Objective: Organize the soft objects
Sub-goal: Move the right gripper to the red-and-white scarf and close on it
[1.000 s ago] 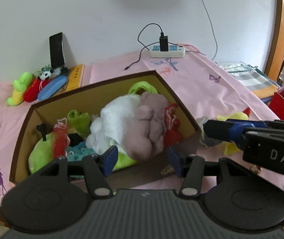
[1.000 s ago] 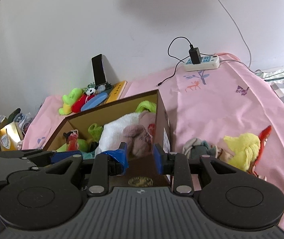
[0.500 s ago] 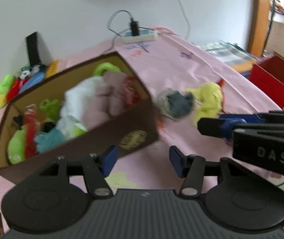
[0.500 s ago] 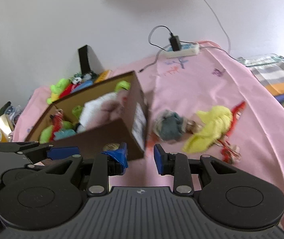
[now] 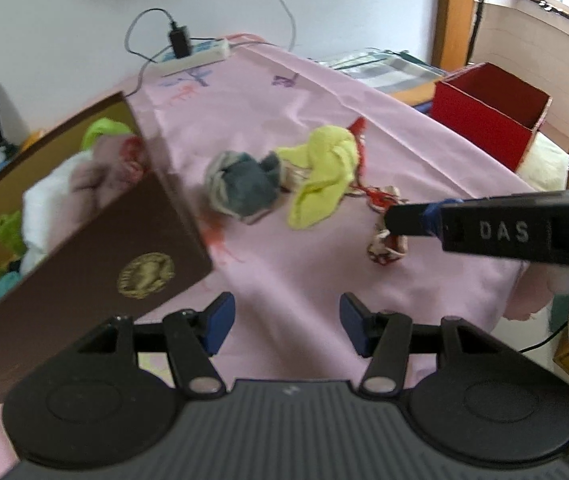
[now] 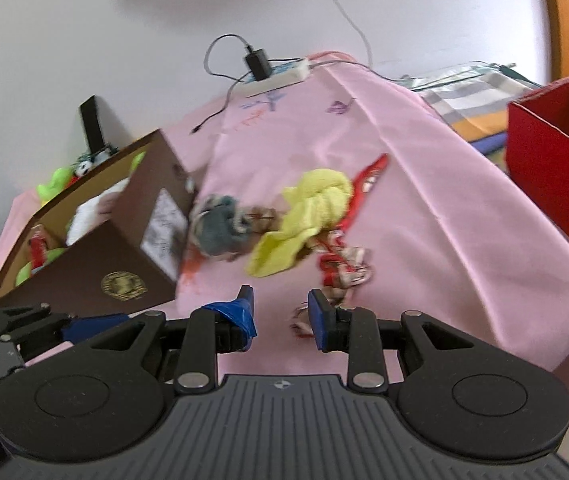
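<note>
A brown cardboard box (image 5: 96,256) (image 6: 96,256) packed with soft toys stands at the left on the pink cloth. Beside its right corner lie a grey-blue plush (image 5: 244,188) (image 6: 220,232), a yellow soft toy (image 5: 324,172) (image 6: 308,212) and a red-and-white knotted piece (image 5: 388,244) (image 6: 344,268). My left gripper (image 5: 286,328) is open over bare cloth in front of these. My right gripper (image 6: 280,316) is open too, nothing between its blue pads, just short of the knotted piece; its finger (image 5: 412,220) reaches in from the right in the left wrist view.
A red open box (image 5: 488,112) (image 6: 556,168) stands at the far right. A white power strip (image 5: 200,54) (image 6: 280,76) with cables lies at the back by the wall. More small toys (image 6: 56,184) and a black phone (image 6: 92,124) sit behind the brown box.
Both grippers have swung right and downward, away from the brown box and toward the loose toys on the cloth. The box has shifted to the left of both views.
</note>
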The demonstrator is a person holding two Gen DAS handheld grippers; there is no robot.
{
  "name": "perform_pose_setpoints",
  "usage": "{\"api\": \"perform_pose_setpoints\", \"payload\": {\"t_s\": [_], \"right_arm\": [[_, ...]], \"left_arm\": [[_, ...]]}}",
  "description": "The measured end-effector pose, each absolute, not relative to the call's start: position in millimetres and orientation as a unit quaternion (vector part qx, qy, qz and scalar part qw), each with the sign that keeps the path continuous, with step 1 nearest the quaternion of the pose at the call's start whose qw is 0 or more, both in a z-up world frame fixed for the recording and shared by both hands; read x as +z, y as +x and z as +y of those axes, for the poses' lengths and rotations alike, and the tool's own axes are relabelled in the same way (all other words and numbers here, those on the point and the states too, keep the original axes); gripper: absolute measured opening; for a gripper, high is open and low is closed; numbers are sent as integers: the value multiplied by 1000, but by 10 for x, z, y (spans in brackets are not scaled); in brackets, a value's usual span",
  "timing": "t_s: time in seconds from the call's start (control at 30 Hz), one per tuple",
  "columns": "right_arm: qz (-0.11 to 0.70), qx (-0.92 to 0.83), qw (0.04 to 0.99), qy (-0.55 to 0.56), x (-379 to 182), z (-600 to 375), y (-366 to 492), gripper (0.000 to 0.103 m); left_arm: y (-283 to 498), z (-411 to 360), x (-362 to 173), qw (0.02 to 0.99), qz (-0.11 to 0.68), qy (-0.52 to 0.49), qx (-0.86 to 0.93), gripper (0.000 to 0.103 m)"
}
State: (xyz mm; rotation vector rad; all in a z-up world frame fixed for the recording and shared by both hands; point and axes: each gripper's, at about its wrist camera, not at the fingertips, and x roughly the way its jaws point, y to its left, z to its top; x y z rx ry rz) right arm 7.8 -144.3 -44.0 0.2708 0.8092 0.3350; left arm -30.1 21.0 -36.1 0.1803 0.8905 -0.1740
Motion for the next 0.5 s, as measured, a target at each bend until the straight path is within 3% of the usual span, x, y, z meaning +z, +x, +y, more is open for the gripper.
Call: {"api": "perform_pose_setpoints", "payload": {"t_s": [0.5], "right_arm": [[417,146,883,160,-682,-1690,468,13]], "left_arm": [[-54,-274,-547,890,391,132,-194,59]]}}
